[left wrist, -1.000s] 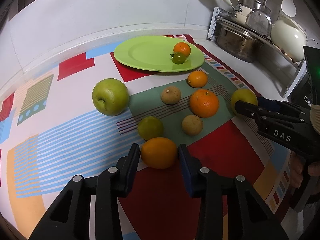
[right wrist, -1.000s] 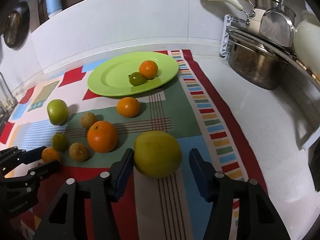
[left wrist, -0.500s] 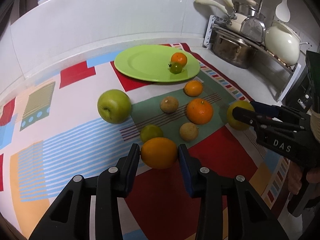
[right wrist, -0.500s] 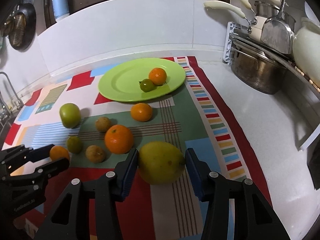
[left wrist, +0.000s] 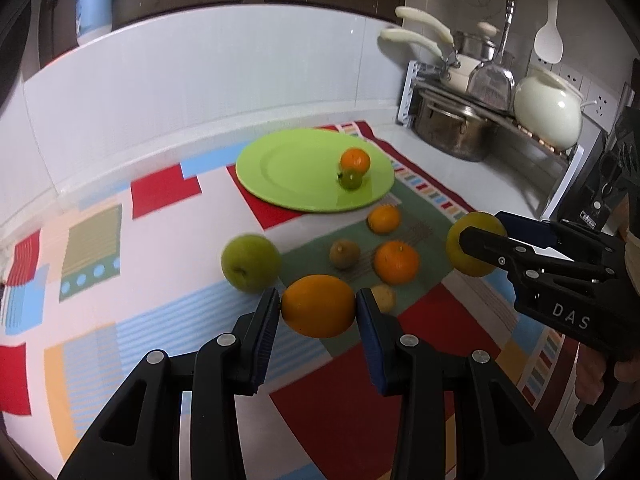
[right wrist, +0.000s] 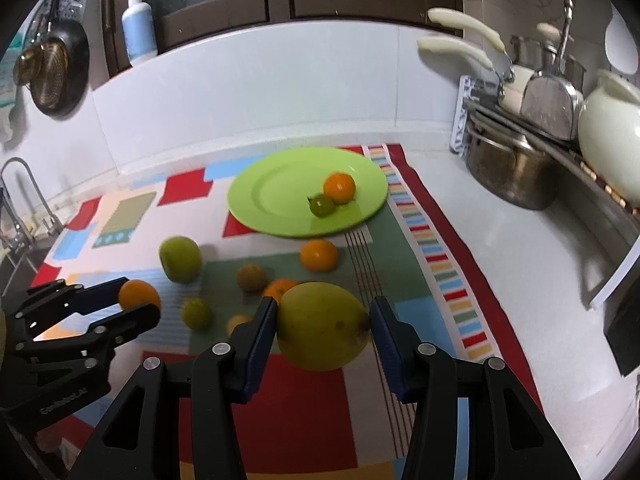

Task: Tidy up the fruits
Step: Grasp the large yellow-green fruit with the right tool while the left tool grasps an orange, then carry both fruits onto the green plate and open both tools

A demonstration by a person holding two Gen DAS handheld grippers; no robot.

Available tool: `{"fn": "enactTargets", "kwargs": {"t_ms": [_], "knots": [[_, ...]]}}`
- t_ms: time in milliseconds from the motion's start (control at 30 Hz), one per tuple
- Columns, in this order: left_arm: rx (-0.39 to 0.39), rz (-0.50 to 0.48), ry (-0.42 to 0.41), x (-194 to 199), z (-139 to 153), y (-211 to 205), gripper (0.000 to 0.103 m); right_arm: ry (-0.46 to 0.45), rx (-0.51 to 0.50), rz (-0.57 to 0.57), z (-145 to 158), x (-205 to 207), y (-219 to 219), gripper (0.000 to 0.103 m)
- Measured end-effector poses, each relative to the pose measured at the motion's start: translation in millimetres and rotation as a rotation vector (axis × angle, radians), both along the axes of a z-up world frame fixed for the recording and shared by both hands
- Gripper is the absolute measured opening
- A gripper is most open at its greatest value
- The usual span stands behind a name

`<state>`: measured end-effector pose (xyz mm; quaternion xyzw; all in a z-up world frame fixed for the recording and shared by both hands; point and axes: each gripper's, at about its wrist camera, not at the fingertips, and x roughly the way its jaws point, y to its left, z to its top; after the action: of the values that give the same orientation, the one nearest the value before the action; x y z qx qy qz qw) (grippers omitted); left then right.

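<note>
My left gripper [left wrist: 318, 306] is shut on an orange fruit [left wrist: 319, 305] and holds it above the mat. My right gripper [right wrist: 323, 326] is shut on a large yellow-green fruit [right wrist: 322, 326], also lifted; it shows in the left wrist view [left wrist: 472, 250]. A green plate [left wrist: 280, 168] at the back of the mat holds a small orange [left wrist: 355, 159] and a small green fruit [left wrist: 351, 179]. On the mat lie a green apple [left wrist: 251, 262], two oranges [left wrist: 396, 261] [left wrist: 384, 218] and small brownish fruits [left wrist: 344, 254].
A patterned mat [left wrist: 160, 280] covers the white counter. A dish rack [left wrist: 492, 112] with a steel pot, pans and a cream kettle stands at the back right. A soap bottle [right wrist: 138, 24] sits on the ledge behind. A sink tap [right wrist: 16, 200] is at the far left.
Both grippers have risen from the mat with their fruits held. The right gripper closed onto the yellow-green fruit. The views now look further over the counter.
</note>
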<state>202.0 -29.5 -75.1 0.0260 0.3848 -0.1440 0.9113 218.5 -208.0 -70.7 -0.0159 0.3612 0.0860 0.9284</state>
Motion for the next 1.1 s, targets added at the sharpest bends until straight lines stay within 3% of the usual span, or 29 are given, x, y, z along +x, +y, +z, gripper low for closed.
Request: {"fn": "enactTargets", "kwargs": {"t_ms": [600, 1100], "knots": [[0.017, -0.052, -0.114, 63, 45, 10, 0.039, -0.101, 0.01, 0.028, 45, 45, 30, 0.049], [0.036, -0.071, -0.105, 152, 36, 11, 0.039, -0.089, -0.009, 0.054, 45, 135, 41, 0.049]]}}
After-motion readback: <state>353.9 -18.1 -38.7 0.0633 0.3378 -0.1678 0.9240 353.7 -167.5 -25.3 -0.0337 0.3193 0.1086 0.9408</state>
